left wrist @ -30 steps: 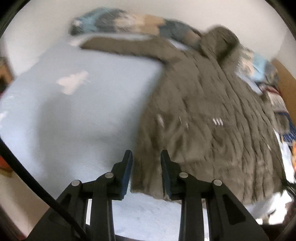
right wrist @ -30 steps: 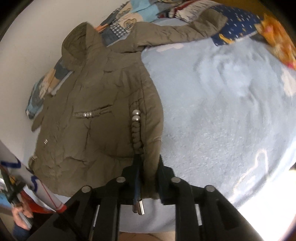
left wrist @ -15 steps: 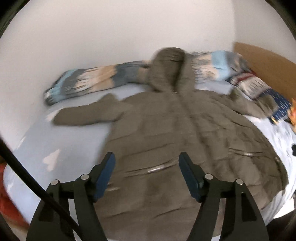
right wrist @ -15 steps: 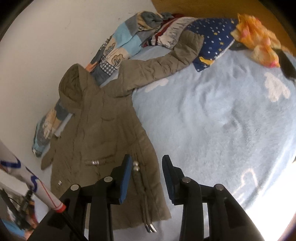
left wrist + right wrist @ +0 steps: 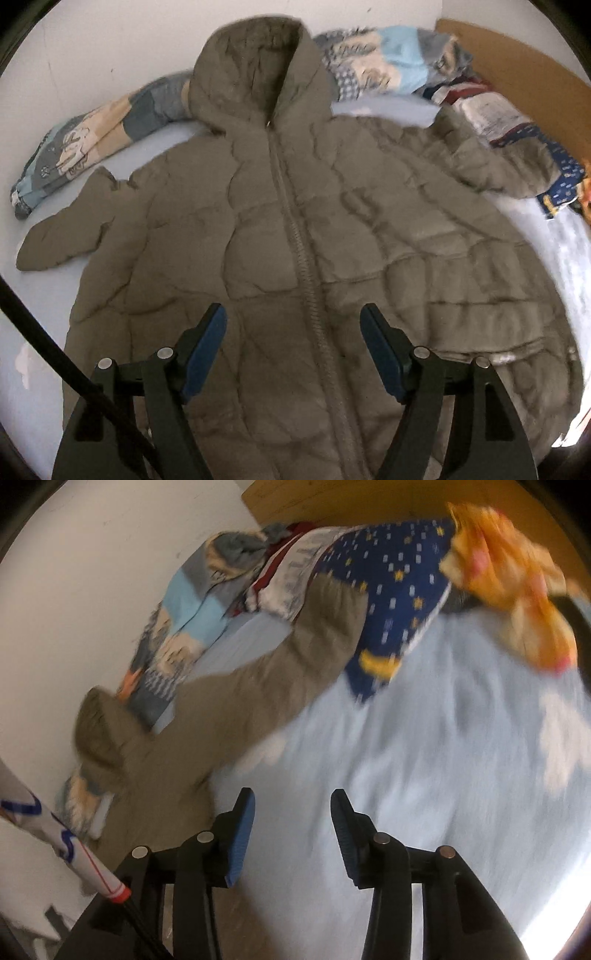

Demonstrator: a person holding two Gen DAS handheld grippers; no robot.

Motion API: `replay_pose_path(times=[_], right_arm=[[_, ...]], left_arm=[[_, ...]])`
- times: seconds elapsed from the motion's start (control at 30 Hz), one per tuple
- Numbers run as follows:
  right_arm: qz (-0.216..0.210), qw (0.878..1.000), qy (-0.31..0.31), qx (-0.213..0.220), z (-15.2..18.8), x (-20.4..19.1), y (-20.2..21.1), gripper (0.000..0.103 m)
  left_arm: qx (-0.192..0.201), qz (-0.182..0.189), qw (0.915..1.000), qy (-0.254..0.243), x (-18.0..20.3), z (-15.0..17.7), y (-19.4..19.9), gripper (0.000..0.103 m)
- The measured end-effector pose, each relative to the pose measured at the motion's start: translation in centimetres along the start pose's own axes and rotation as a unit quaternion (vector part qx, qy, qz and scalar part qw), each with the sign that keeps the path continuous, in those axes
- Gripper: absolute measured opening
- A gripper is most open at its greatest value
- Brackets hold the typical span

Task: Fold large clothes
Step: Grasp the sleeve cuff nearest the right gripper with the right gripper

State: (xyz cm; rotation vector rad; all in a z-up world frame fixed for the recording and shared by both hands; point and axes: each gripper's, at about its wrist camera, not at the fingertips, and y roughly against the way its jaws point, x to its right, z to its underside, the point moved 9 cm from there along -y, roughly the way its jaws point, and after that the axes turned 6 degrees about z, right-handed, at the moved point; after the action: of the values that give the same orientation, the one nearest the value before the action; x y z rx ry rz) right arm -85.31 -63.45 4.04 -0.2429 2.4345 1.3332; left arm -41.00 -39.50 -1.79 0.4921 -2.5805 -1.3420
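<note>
Left sleeve: lies flat on the bed, stretched out sideways, nothing folded yet
Left tongs: spread wide and empty, now centred over the coat's zip; a second ago they were narrow at the hem's left corner
Coat: olive, hooded, front up, spread full across the bed
Right tongs: parted, holding nothing; they have let go of the front edge they pinched a second ago and now face the right sleeve
Meaning: spreading looks finished, a sleeve fold likely comes next
</note>
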Motion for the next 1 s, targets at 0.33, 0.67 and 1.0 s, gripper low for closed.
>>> replay_pose_path(times=[0.33,0.67,1.0], right_arm=[[0.036,0.996,-0.071,0.039,-12.0,5.2,-7.4,0.057],[0.024,0.994,-0.096,0.041,-14.8,6.2,-12.8,0.058],[0.037,0.994,-0.053,0.094,-15.7,4.3,-9.0,0.015]], left_arm=[[-0.027,-0.004,0.9995,0.013,-1.4,1.3,-2.3,0.078],[-0.020,-0.014,0.9997,0.001,-1.4,1.2,-2.7,0.082],[-0.015,-0.015,0.9997,0.010,-1.9,1.0,-2.4,0.083]])
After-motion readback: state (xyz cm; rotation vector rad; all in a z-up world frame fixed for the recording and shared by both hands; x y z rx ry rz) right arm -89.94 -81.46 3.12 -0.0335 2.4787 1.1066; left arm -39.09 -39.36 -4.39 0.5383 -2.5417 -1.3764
